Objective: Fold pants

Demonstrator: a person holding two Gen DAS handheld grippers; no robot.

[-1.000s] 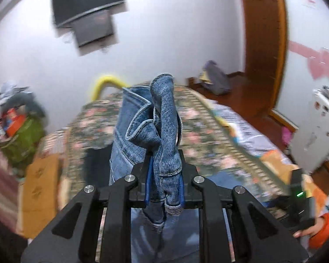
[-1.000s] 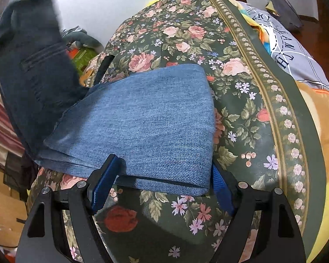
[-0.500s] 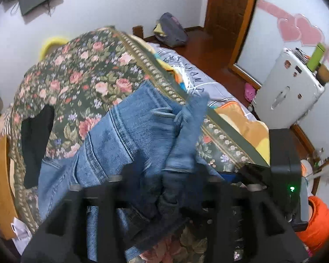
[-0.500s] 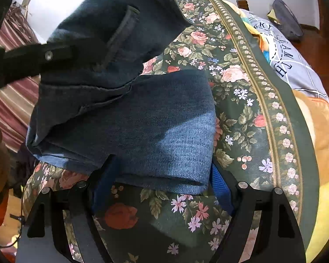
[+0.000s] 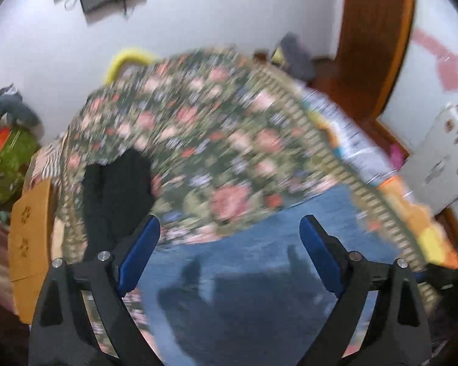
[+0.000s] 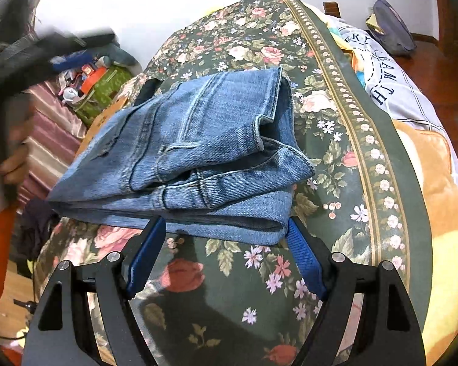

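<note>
Reading this as the tail end of the fold: the jeans (image 6: 183, 164) lie in a stacked, layered bundle on the floral bedspread (image 6: 336, 158), waistband and pocket seams uppermost, so my guess is only tidying is left.

Nearest, the right gripper (image 6: 226, 259) has its blue-padded fingers spread wide, holding nothing. They sit at the near folded edge of the denim; I cannot tell whether they touch it or stop just short.

The left gripper (image 5: 229, 253) is likewise spread and empty. In its blurred view the blue denim (image 5: 259, 274) fills the space between and below the fingers, with finger shadows falling on the cloth, so I judge it is just above the bundle.

Next move, as I judge it: press or square the stack. The top layer sits skewed, its hem corner overhanging at the right side, so a flat pat or a light nudge at that corner is wanted, not a pinch that would drag the layers apart.

Farther off: a black garment (image 5: 116, 189) on the bedspread beyond the jeans, a grey-and-orange quilt (image 6: 412, 97) along the bed's far edge, then the white wall (image 5: 229, 24).
</note>
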